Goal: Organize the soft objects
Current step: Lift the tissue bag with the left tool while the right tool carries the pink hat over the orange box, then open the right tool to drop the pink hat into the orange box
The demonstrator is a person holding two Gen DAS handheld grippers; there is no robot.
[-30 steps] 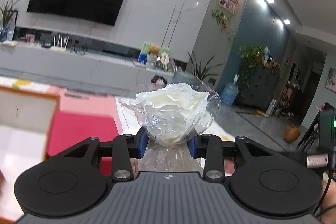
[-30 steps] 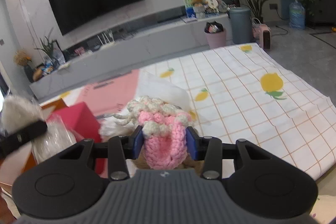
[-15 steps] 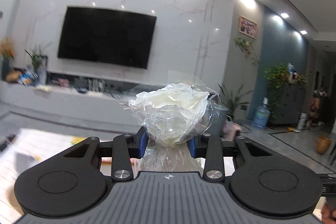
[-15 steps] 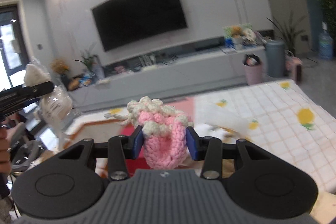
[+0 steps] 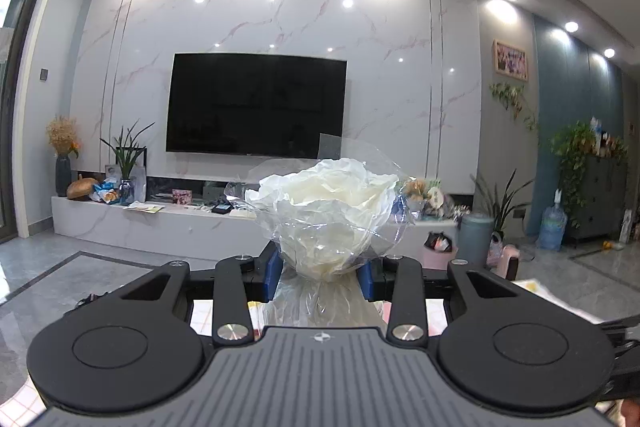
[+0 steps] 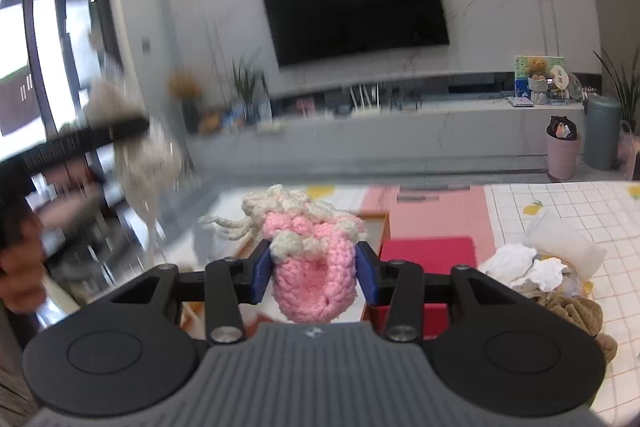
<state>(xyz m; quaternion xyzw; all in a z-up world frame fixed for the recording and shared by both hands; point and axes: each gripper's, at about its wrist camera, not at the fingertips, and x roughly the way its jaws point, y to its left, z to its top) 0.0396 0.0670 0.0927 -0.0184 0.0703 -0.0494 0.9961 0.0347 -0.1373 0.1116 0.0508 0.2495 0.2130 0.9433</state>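
**A:** Left wrist view first. The left gripper [image 5: 320, 277] has its blue pads pressed in on the neck of a white paper flower in clear wrap [image 5: 326, 211]. The bloom stands upright above the jaws and the wrap's tail drops straight down between them, so its long axis runs up and down, across the fingers.

**B:** And it is held high. Beyond the flower there is only the television [image 5: 256, 105] and the marble console [image 5: 160, 223]; no container shows in this view.

**A:** Over to the right wrist view. The right gripper [image 6: 314, 275] is clamped at a middling width on a pink crocheted pouch [image 6: 314, 277], cream frill on top, body hanging below the pads and centred between them.

**B:** Here is the relation that counts. The red box [image 6: 430, 255] sits on the checked cloth [image 6: 560, 211], below and just right of the pouch. That puts the right hand nearer, by the look of it.

**A:** The left gripper appears at this view's left edge, blurred, well off to the side of the box. A pile of crumpled white paper and brown plush [image 6: 544, 283] lies beside the box on the right.
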